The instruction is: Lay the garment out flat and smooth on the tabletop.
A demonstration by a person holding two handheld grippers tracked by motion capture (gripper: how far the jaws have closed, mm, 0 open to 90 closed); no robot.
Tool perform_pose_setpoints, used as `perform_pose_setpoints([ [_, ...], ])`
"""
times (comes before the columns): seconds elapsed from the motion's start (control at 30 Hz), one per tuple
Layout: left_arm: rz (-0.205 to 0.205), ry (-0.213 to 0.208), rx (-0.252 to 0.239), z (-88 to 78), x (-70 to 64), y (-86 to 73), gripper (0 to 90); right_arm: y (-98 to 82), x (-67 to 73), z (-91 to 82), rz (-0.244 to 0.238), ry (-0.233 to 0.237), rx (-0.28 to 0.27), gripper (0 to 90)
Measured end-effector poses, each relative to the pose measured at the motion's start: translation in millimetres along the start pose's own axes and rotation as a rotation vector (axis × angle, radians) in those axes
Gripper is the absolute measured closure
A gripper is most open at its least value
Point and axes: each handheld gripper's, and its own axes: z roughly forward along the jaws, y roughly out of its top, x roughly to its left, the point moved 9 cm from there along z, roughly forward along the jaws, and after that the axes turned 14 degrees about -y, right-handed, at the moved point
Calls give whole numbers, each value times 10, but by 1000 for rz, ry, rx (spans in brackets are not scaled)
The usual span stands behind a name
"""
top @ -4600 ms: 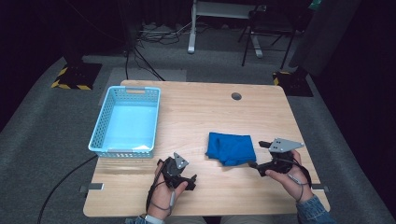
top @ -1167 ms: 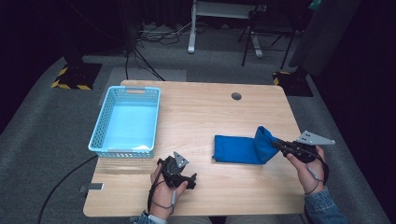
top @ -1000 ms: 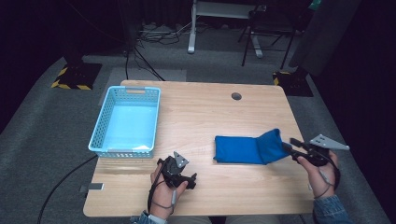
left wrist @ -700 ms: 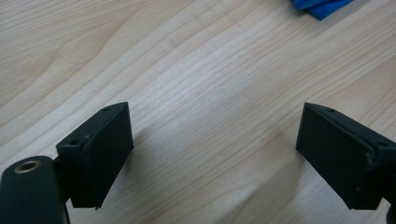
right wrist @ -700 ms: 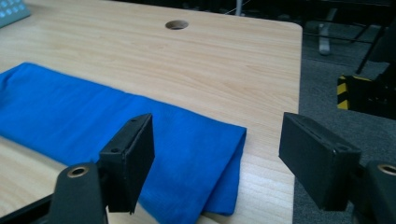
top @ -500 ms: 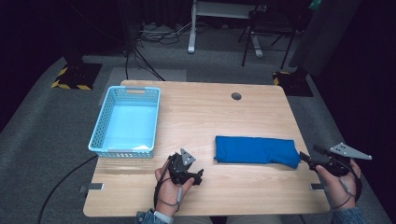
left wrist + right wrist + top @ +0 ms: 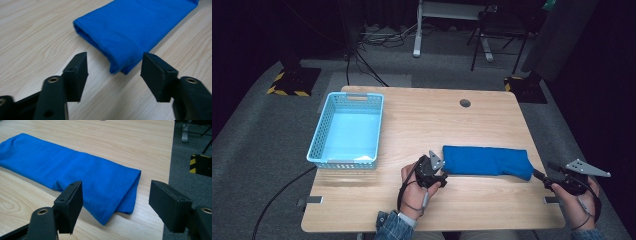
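A blue cloth point(image 7: 486, 161) lies folded into a long flat strip across the right front part of the wooden table point(image 7: 427, 120). My left gripper point(image 7: 438, 169) stands open just at the strip's left end point(image 7: 120, 67), jaws on either side of its corner and apart from it. My right gripper point(image 7: 541, 175) is open too, a little off the strip's right end point(image 7: 117, 195), at the table's right edge. Nothing is held between either pair of jaws.
A light blue plastic basket point(image 7: 332, 161) stands at the table's left side, with nothing visible inside. A round cable hole point(image 7: 465, 103) sits near the far edge. Beyond the right edge the grey floor point(image 7: 190, 162) drops away, with a yellow-black striped block.
The right gripper pulled the cloth's folded-over half out to the right, laid it flat and let go. The left gripper shifted up to the cloth's left end.
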Motion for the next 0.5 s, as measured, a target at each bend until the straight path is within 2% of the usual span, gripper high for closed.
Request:
perform_pose_setpoints([
  [0.1, -8, -45, -1, 144, -21, 52, 423, -36, -10, -4, 4, -1, 9, 276],
  [0.17, -2, -53, 13, 229, -18, 55, 454, -60, -2, 3, 5, 3, 14, 276],
  [0.23, 5, -37, 33, 278, 2, 38, 605, -96, 17, 29, 1, 11, 28, 277],
  [0.33, -15, -40, 9, 283, 2, 44, 795, -164, 68, 100, -11, 32, 55, 291],
  [0.5, 6, -33, -12, 221, -11, 83, 833, -311, 196, 281, -55, 82, 132, 381],
])
